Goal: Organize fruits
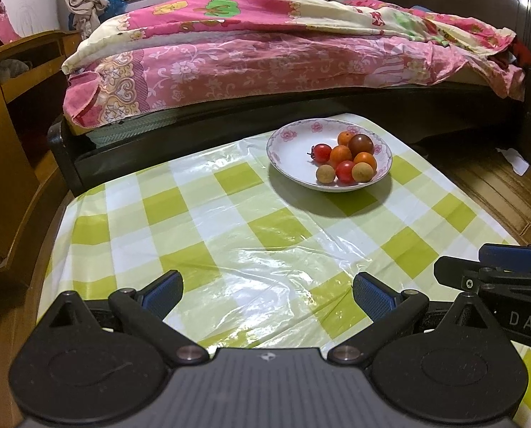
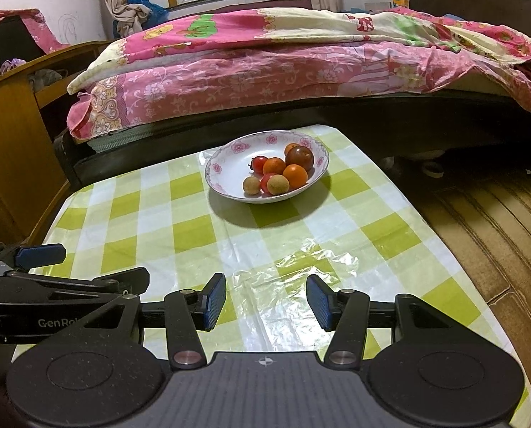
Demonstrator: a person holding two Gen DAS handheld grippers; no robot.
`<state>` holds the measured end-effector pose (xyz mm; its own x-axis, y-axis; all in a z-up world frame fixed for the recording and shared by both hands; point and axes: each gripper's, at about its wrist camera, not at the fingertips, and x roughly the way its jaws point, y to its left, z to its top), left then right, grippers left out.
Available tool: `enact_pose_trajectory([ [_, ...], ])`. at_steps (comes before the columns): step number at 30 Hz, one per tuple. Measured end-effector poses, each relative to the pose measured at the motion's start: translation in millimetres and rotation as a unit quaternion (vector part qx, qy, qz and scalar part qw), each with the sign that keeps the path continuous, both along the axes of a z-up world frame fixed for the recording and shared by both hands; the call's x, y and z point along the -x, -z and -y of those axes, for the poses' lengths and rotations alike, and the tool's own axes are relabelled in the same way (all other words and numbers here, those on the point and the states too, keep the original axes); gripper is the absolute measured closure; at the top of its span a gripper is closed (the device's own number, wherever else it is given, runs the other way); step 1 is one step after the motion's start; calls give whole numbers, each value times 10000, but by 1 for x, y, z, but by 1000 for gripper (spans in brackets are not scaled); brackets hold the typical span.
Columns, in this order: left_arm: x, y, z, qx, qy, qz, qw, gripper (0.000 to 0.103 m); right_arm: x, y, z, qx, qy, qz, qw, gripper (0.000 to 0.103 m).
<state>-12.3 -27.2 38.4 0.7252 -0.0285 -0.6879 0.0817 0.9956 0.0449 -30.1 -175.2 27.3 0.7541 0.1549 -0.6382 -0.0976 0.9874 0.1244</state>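
Fruits sit heaped in a white floral-rimmed ceramic bowl at the far end of the green-and-white checked plastic-covered table; left claw gapes wide, holding nothing, low over the table's near edge; right claw beside it, partly spread, likewise empty; pink-quilted bed behind.

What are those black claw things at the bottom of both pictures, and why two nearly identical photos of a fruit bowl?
Each claw is a hand-held gripper with a camera looking along its fingers. One picture comes from the left gripper, the other from the right gripper; each also glimpses its neighbour at the edge. Both are open and hold nothing. Ahead, on a table with a green checked cloth, stands a flowered bowl of small fruits: red, orange, tan and one dark. A bed lies behind.
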Motion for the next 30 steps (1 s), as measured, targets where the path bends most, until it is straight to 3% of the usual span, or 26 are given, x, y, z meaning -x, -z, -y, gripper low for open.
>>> enact_pose_trajectory([
  [30, 7, -4, -1, -92, -14, 85, 9999, 0, 5, -2, -4, 20, -33, 31, 10000, 55],
])
